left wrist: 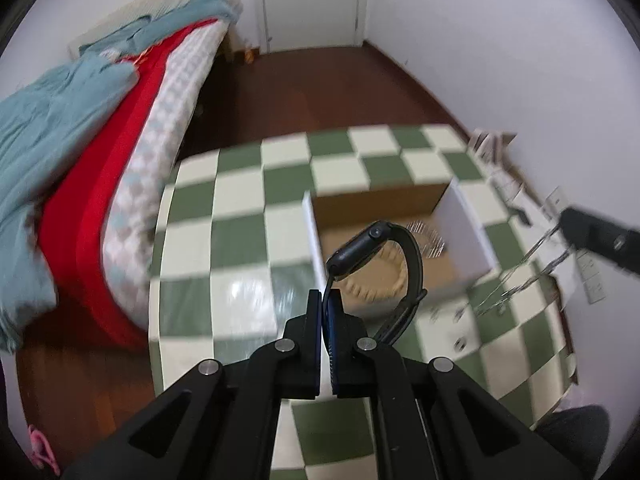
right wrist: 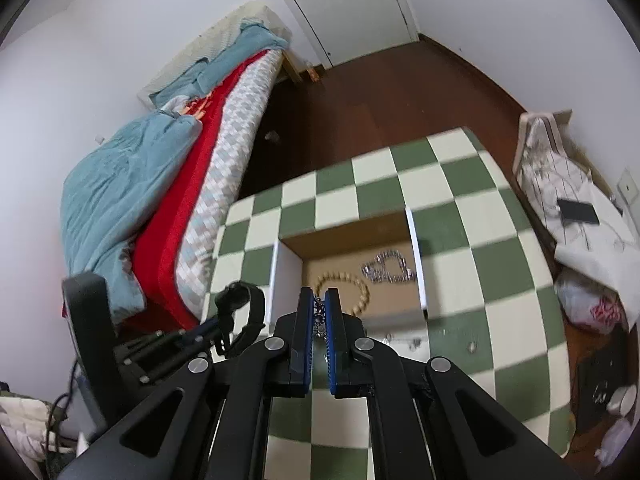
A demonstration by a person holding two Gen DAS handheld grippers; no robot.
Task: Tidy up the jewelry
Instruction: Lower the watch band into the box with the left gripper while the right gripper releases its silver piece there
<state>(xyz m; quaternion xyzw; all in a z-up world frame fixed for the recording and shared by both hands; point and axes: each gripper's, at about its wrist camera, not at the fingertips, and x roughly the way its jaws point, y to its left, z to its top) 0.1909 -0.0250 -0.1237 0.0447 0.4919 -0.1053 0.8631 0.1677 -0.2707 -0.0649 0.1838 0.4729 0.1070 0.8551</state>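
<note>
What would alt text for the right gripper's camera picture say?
The right gripper pinches a silver chain above an open cardboard box on a green-and-cream checkered table. A beaded bracelet and a metal bracelet lie inside. At left, the other gripper holds a black watch.
</note>
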